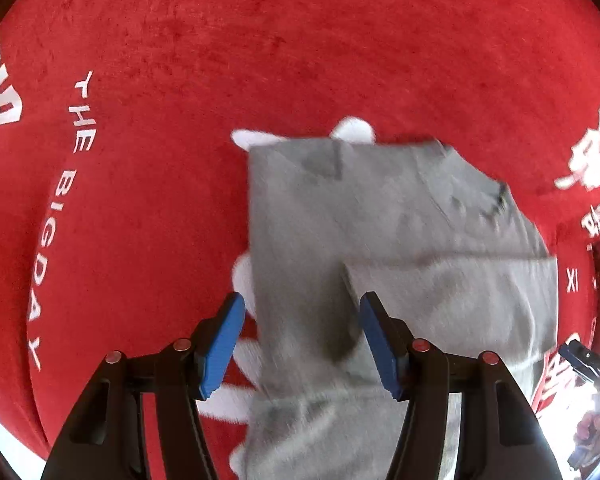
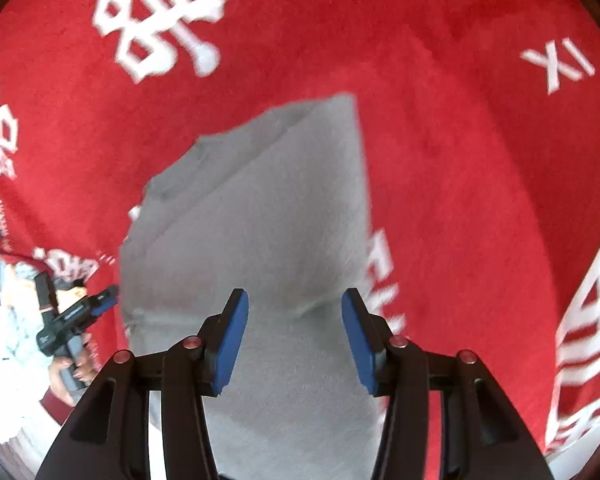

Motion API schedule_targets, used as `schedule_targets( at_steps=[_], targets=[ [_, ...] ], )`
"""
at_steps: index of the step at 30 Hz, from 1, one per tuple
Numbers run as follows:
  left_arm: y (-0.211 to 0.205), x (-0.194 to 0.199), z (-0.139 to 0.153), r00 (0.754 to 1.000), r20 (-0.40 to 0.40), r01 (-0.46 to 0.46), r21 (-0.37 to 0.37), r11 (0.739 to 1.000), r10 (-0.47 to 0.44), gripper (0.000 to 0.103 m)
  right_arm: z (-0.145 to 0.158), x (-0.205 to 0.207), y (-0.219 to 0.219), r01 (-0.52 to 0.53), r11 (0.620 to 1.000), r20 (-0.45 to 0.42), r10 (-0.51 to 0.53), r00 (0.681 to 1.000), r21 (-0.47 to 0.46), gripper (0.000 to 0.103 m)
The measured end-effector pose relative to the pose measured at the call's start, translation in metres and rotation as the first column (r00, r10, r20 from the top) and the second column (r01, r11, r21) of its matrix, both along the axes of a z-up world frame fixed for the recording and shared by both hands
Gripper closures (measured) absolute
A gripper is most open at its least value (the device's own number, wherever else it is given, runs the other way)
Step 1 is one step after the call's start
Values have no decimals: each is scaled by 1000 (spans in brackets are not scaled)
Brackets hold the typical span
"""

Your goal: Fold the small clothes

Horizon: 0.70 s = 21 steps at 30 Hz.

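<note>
A small grey garment (image 1: 340,220) lies partly folded on the red cloth, with one flap (image 1: 452,296) laid over its right side. My left gripper (image 1: 302,344) is open above the garment's near left part, its blue pads apart and empty. In the right wrist view the same grey garment (image 2: 268,216) lies folded, with layered edges at its far left. My right gripper (image 2: 296,340) is open above its near end, holding nothing. The left gripper also shows in the right wrist view (image 2: 76,316), held in a hand at the left edge.
A red cloth (image 1: 260,60) with white lettering and symbols covers the surface under everything. The right gripper (image 1: 588,360) shows at the right edge of the left wrist view. A person's hand and light clothing (image 2: 20,344) show past the cloth's left edge.
</note>
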<state>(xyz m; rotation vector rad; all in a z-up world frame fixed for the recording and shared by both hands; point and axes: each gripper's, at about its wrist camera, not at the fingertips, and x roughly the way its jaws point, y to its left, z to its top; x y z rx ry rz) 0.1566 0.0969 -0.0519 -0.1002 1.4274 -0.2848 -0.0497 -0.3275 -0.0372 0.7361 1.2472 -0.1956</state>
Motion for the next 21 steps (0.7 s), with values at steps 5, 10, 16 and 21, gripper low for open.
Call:
schedule_targets(
  at_steps=[5, 10, 16, 21],
  targets=[
    [1, 29, -23, 999, -36, -19, 16, 1000, 20, 42, -30, 28, -43, 81, 997, -16, -81, 997, 13, 50],
    [-7, 39, -33, 999, -33, -5, 15, 1000, 5, 42, -49, 49, -61, 94, 992, 13, -95, 995, 79, 50],
    [-22, 43, -28, 999, 8, 35, 49, 998, -36, 63, -43, 70, -52, 39, 997, -39, -36, 999, 65, 95],
    [-12, 42, -28, 999, 48, 7, 128, 992, -14, 67, -39, 70, -51, 4, 1000, -64, -5, 998, -17, 95]
  ],
)
